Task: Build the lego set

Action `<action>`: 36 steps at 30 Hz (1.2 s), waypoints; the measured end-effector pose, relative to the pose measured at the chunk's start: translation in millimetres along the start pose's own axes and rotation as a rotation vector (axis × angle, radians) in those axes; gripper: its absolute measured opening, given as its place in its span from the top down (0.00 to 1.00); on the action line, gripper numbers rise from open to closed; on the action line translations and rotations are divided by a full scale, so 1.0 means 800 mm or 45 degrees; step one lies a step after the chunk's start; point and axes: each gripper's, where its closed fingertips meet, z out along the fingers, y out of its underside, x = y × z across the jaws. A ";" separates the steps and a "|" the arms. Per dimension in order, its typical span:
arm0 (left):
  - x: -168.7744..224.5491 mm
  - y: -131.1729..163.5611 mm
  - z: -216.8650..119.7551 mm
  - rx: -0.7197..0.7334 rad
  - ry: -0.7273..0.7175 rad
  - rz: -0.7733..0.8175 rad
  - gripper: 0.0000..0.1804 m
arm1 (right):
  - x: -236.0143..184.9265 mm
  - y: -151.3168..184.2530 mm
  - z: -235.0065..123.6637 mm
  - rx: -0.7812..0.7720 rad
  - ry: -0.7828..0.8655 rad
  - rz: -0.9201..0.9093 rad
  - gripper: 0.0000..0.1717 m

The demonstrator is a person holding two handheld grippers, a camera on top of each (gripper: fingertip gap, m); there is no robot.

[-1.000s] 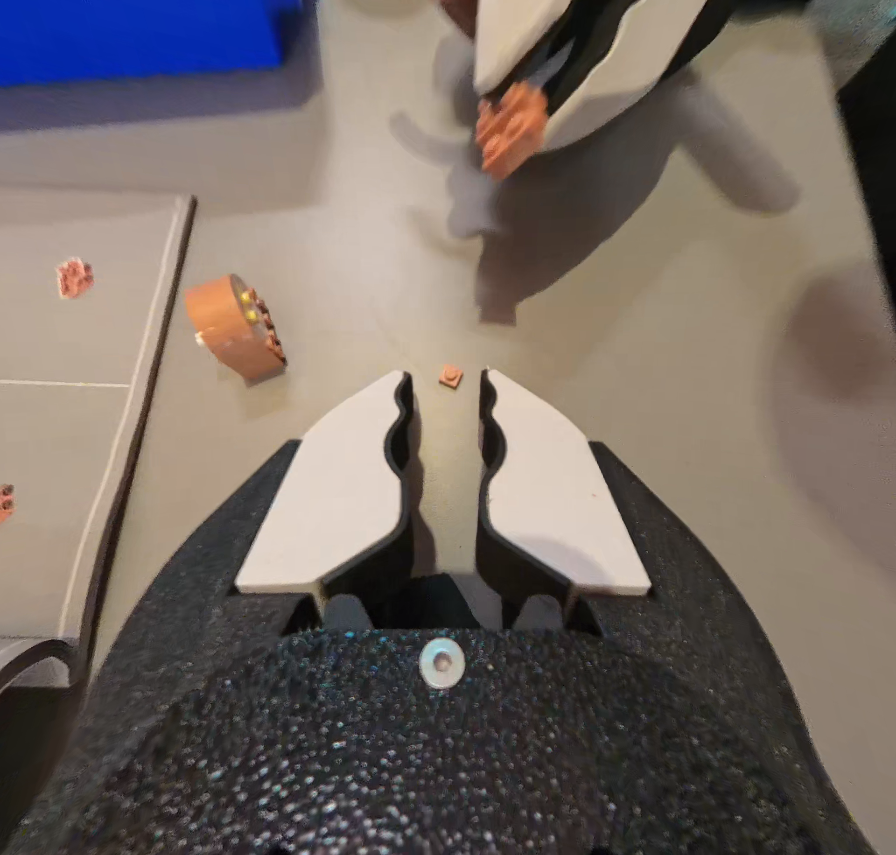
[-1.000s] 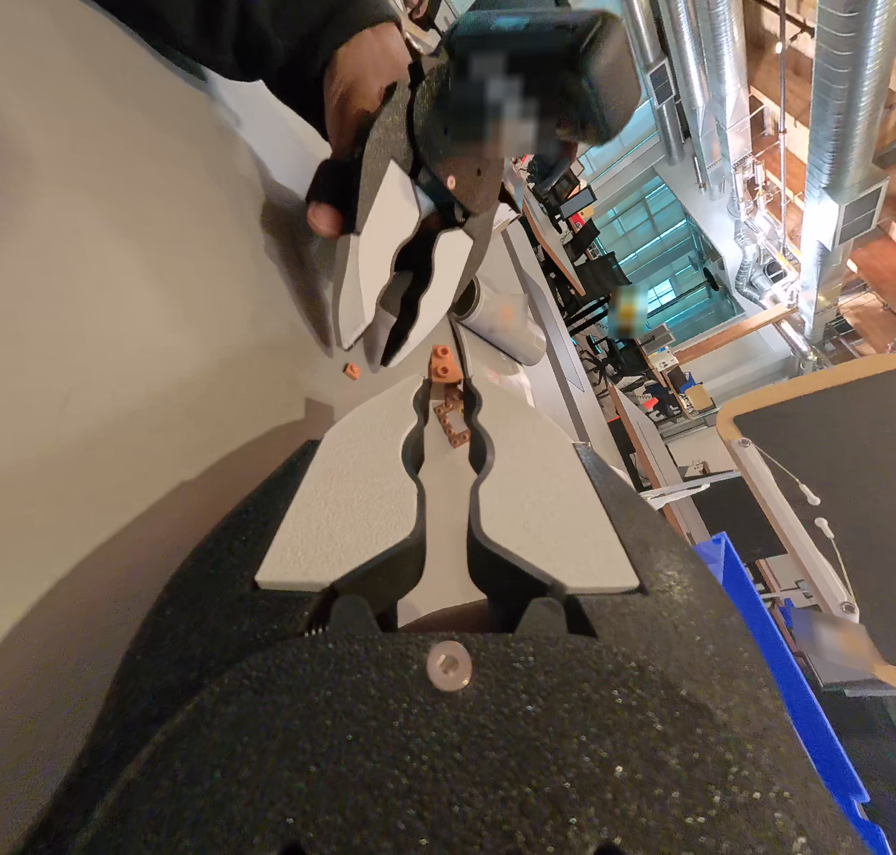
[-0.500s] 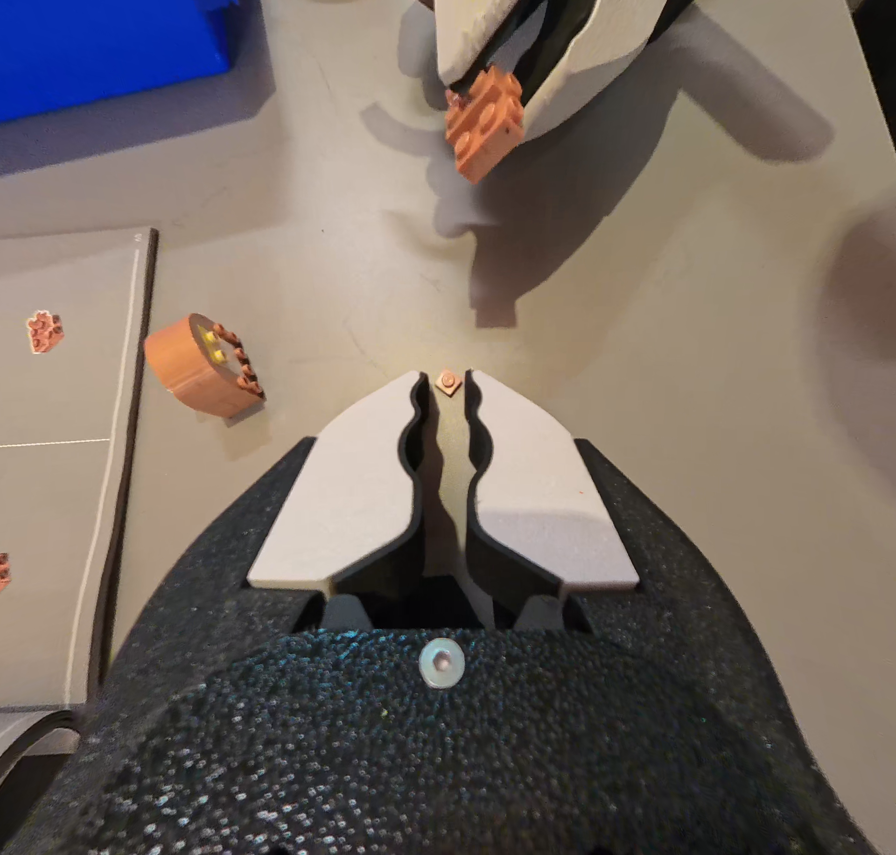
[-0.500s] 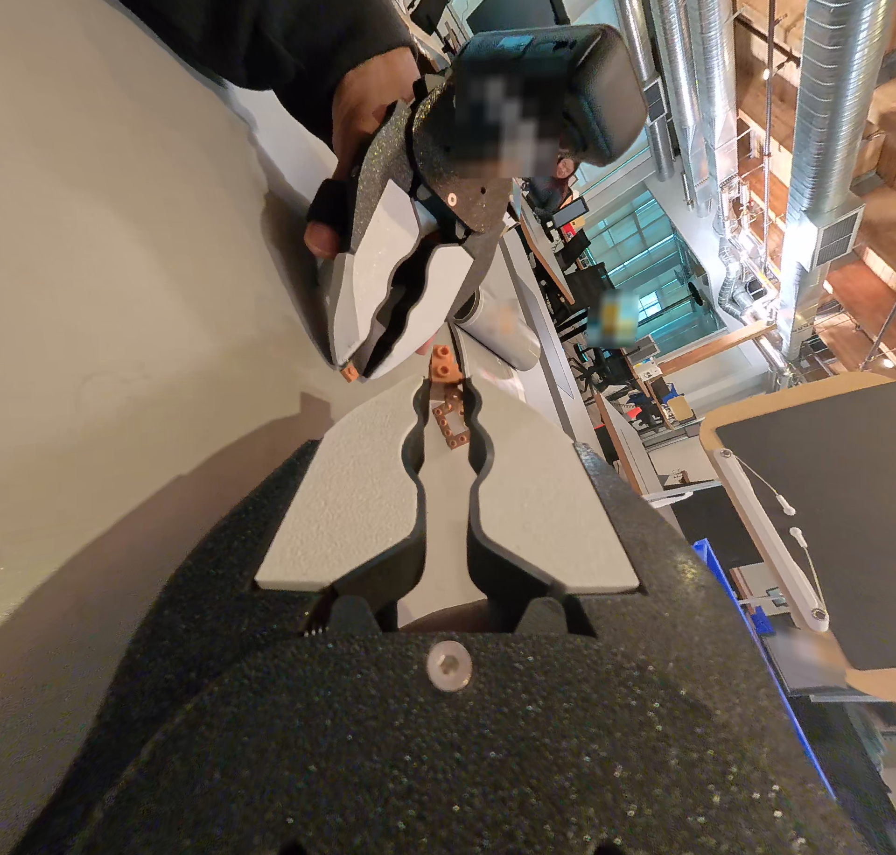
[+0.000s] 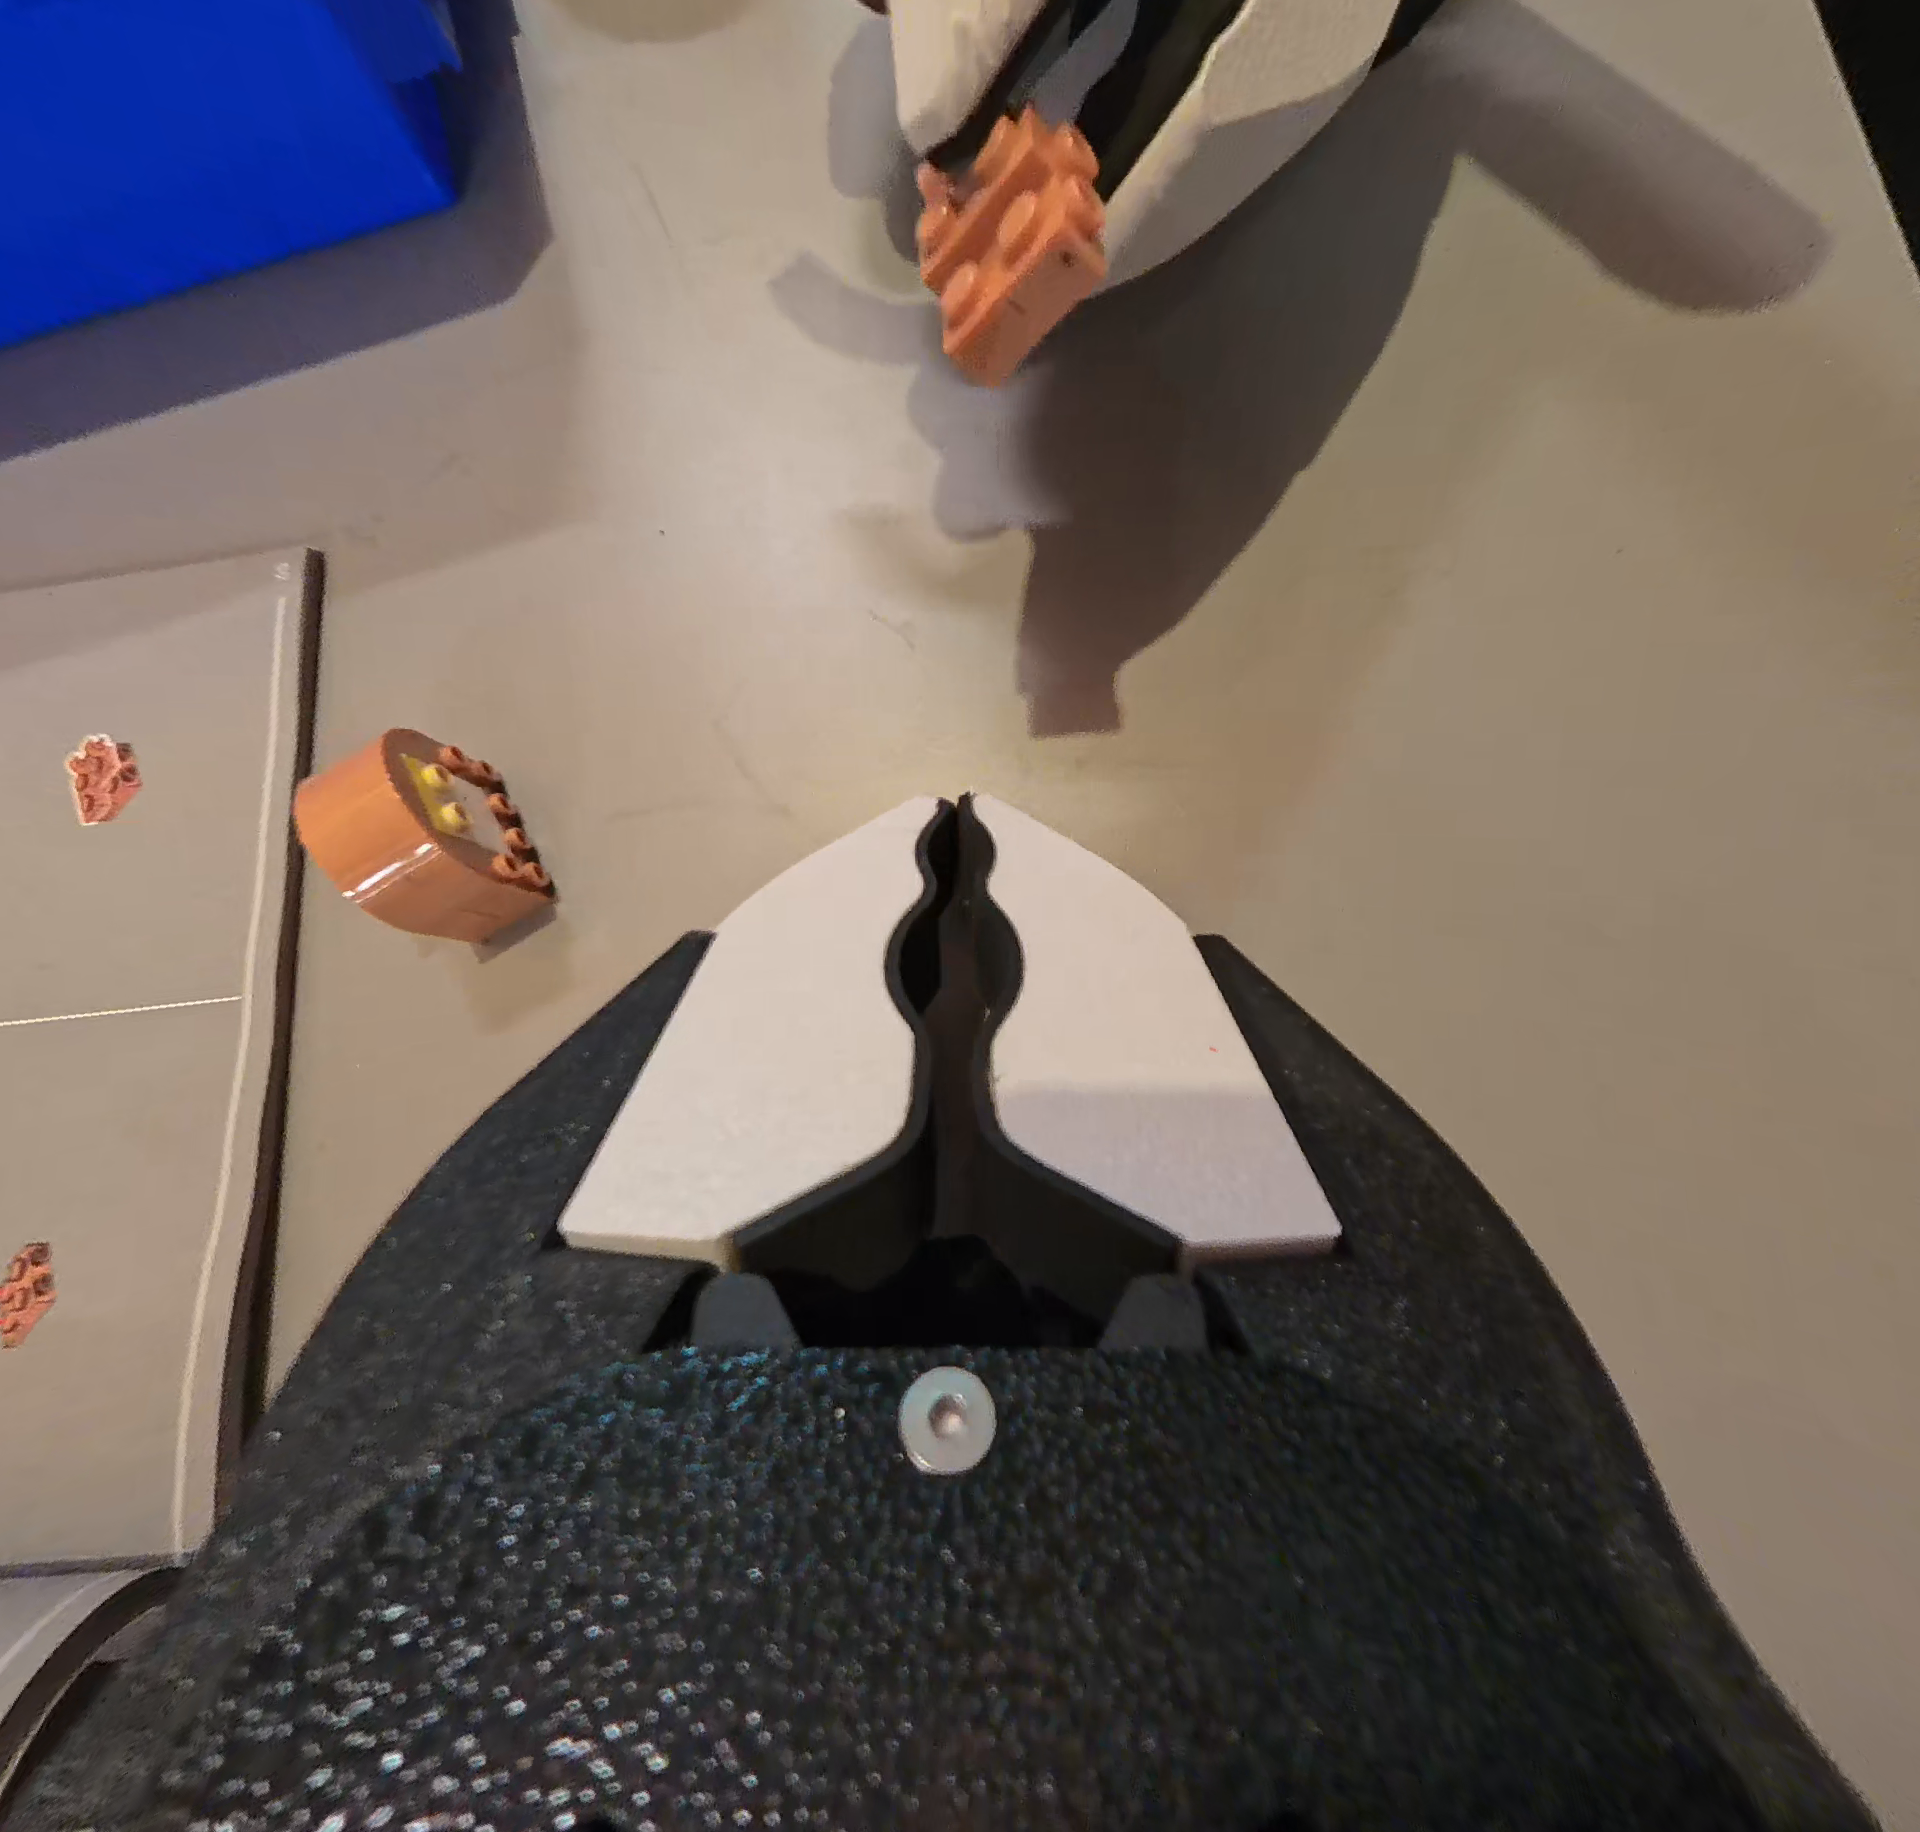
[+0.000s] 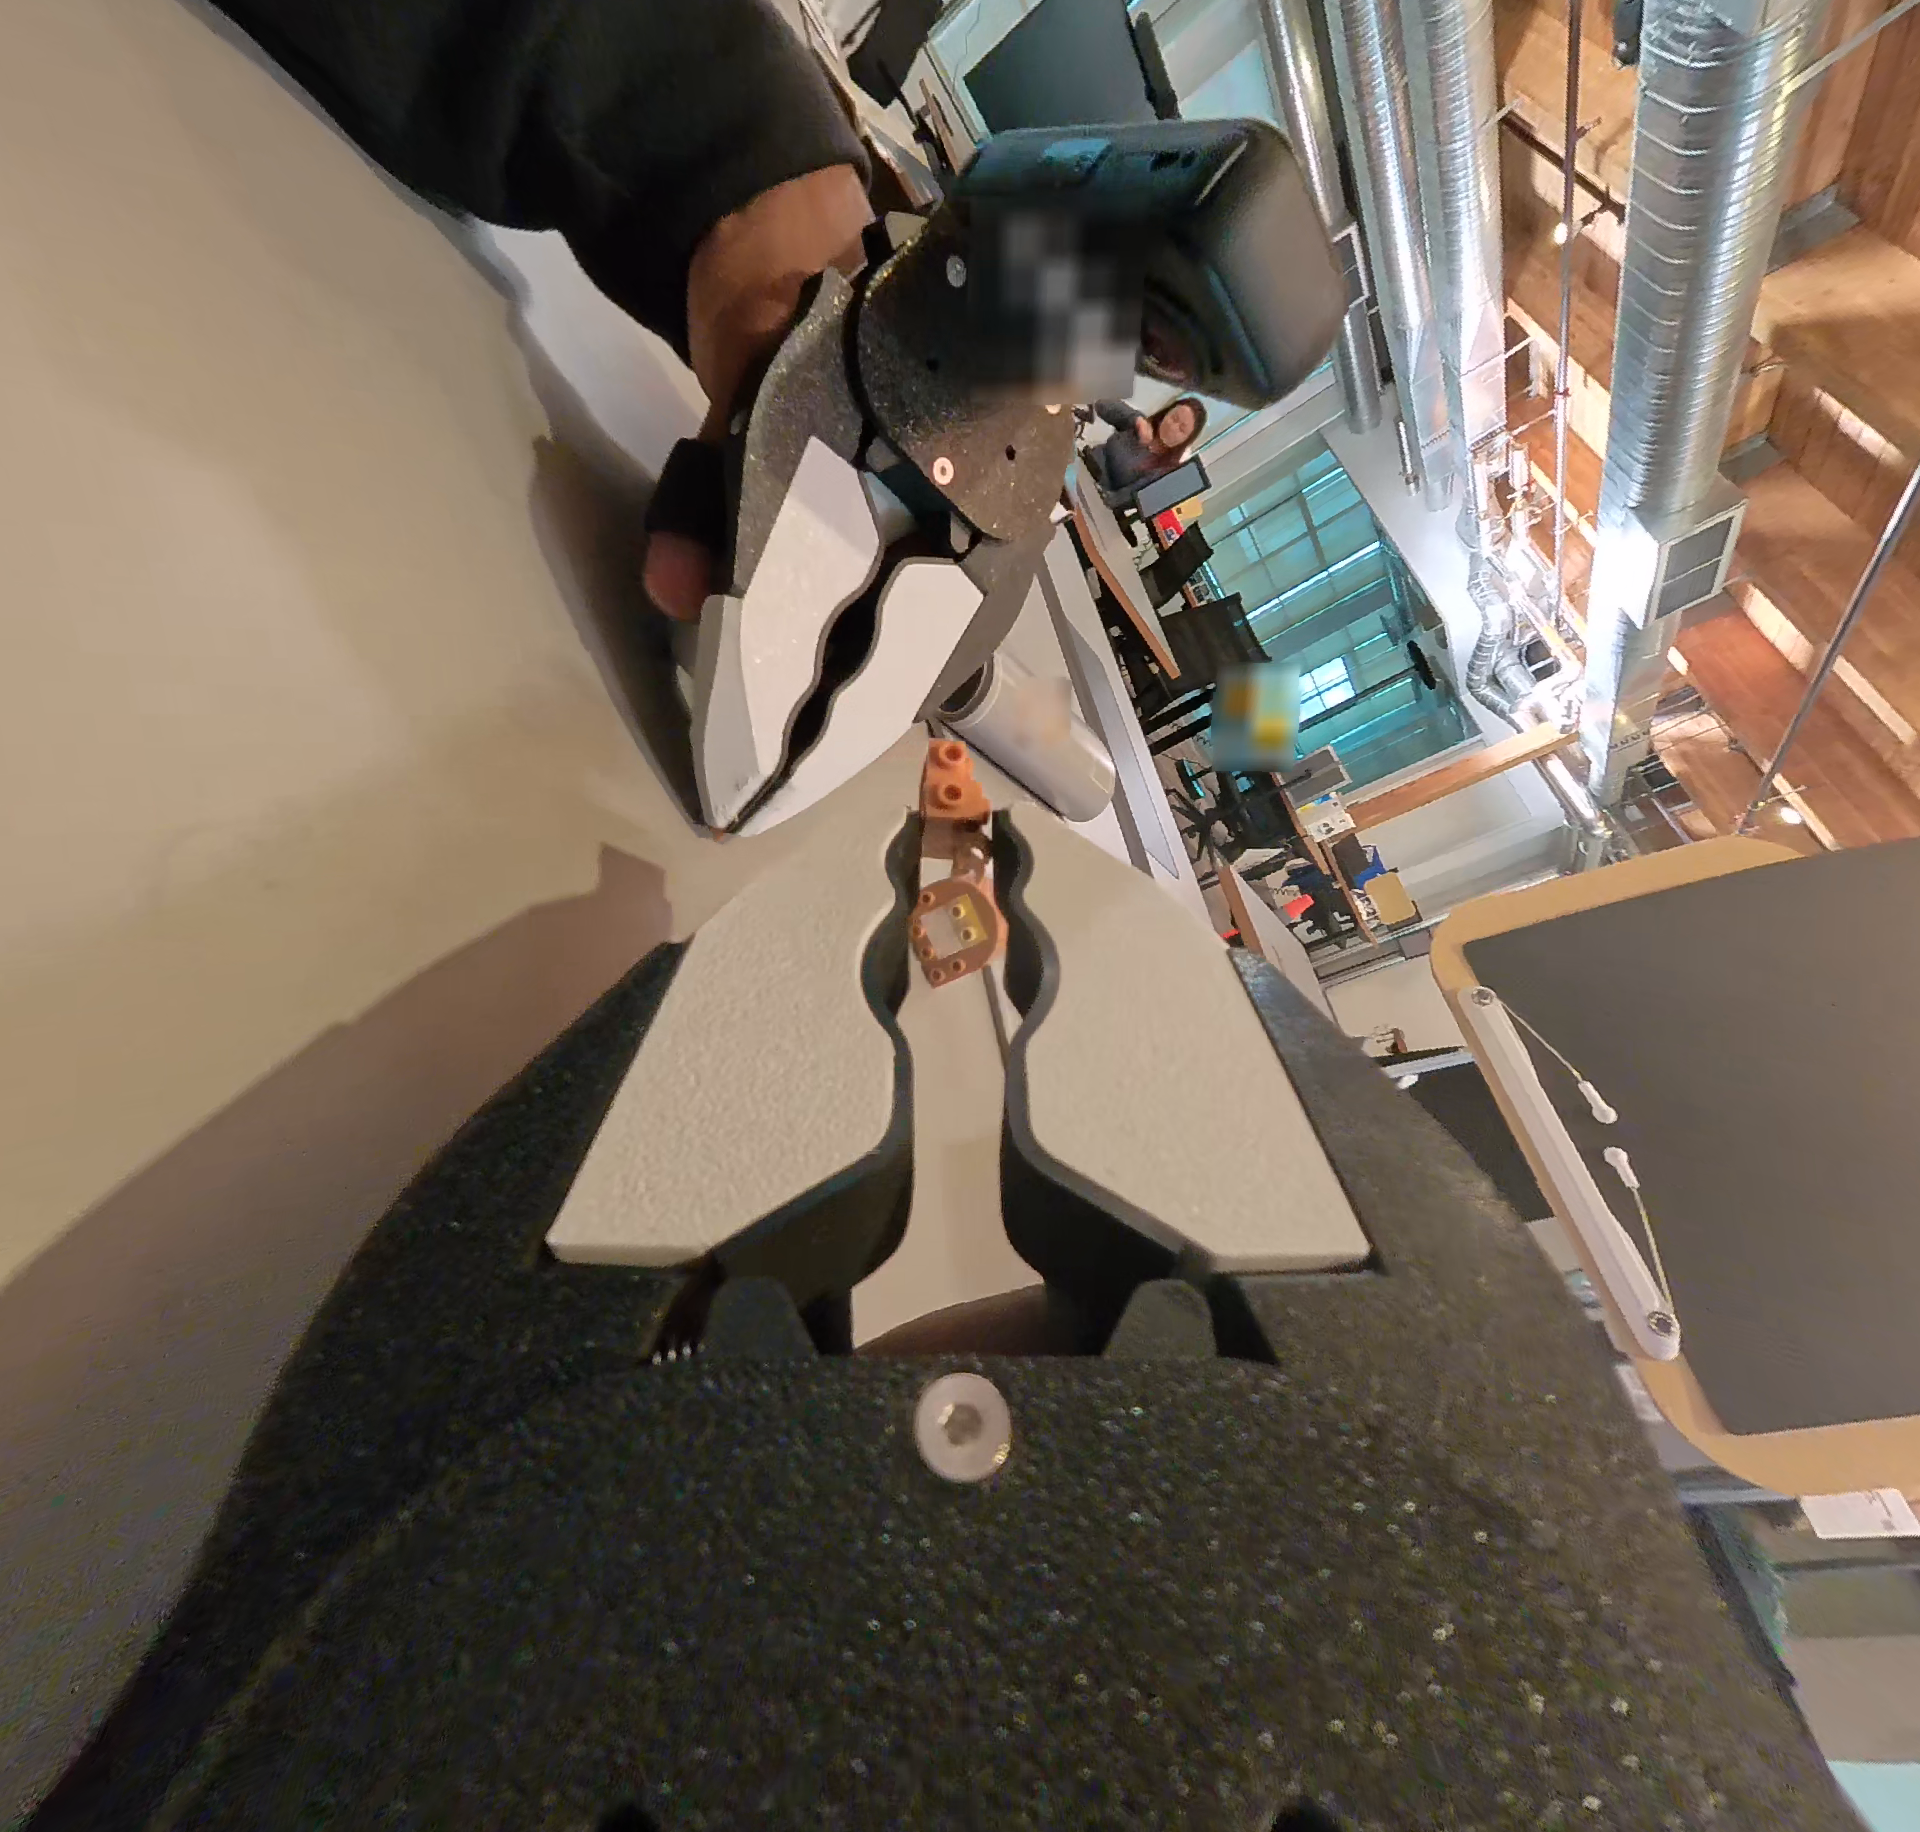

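Item 1: left tongs (image 5: 957,801), clenched, tips meeting low on the tabletop (image 5: 1455,847). An orange speck shows at the tips in the right wrist view; whether it is pinched cannot be told.

Item 2: right tongs (image 6: 951,826), grasping an orange brick (image 5: 1013,234) by its sides and holding it above the far edge, studs clear.

Item 3: round brown piece (image 5: 426,837), lying near the left edge beside a grey mat (image 5: 125,1055).

Item 4: blue bin (image 5: 208,99), far left corner.

Change: half a second earlier the left fingers stood apart around a small orange plate, now out of sight.
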 end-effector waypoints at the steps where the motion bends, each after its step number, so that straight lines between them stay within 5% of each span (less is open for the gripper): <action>1: 0.000 -0.001 0.000 0.007 -0.009 -0.003 1.00 | 0.002 0.000 0.000 -0.004 0.013 -0.006 0.93; 12: -0.001 -0.065 -0.051 0.275 -0.105 0.012 1.00 | 0.002 0.004 -0.003 -0.034 0.077 -0.091 0.93; 17: -0.001 -0.019 -0.025 -0.018 -0.096 -0.077 1.00 | 0.000 0.003 -0.003 -0.034 0.067 -0.097 0.93; 19: -0.007 -0.006 -0.016 -0.085 -0.121 -0.199 0.93 | 0.000 0.003 -0.003 -0.039 0.067 -0.097 0.93; 28: -0.004 0.010 -0.013 -0.099 -0.533 -0.666 0.90 | 0.001 0.004 -0.001 -0.070 0.084 -0.102 0.93; 36: -0.005 0.011 -0.006 -0.074 -0.641 -0.764 0.90 | -0.001 -0.003 -0.002 -0.070 0.094 -0.131 0.93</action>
